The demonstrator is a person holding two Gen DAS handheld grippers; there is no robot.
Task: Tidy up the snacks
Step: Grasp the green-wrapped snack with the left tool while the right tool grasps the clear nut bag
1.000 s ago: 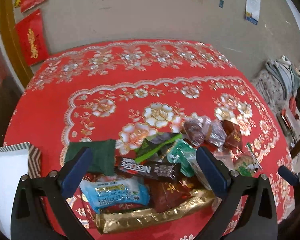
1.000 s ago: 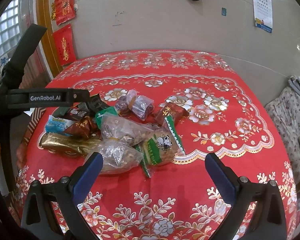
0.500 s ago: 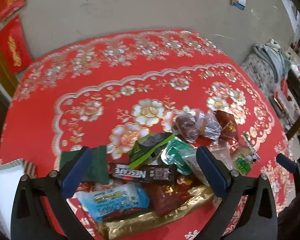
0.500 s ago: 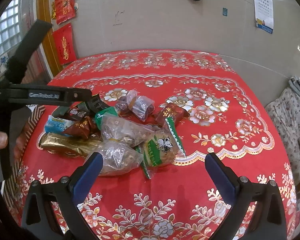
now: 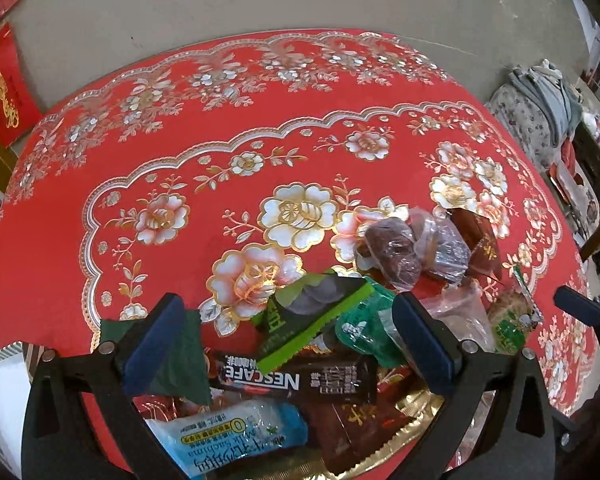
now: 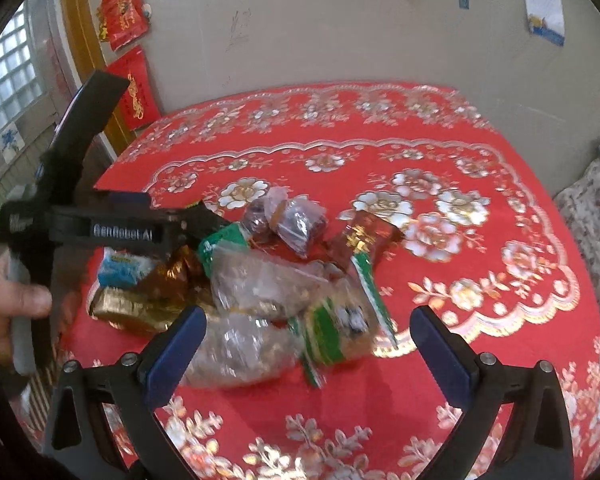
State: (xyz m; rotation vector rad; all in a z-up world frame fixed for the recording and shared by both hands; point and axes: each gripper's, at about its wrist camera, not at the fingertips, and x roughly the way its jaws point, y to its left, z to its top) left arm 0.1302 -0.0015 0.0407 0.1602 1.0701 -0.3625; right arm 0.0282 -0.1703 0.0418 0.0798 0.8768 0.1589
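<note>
A heap of snack packets lies on the red flowered tablecloth (image 5: 188,160). My left gripper (image 5: 290,340) is open above the heap's near side, over a black Nescafe sachet (image 5: 296,380) and a green-and-black packet (image 5: 312,320). A blue sachima pack (image 5: 228,436), a dark green packet (image 5: 180,356) and a gold pack (image 5: 380,452) lie beneath it. My right gripper (image 6: 308,346) is open, low over a clear bag (image 6: 236,352) and a green cake packet (image 6: 336,332). In the right wrist view the left gripper (image 6: 180,210) reaches in from the left, held by a hand (image 6: 12,300).
Cellophane-wrapped dark snacks (image 5: 404,252) and a red-brown packet (image 5: 480,240) lie at the heap's far side. A white striped box (image 5: 0,392) sits at the table's left edge. The wall (image 6: 300,20) stands behind the table. Bedding (image 5: 540,100) lies off to the right.
Both grippers have moved forward and closer to the heap. The left one now sits farther over the packets. Both stay open and nothing has been picked up.
</note>
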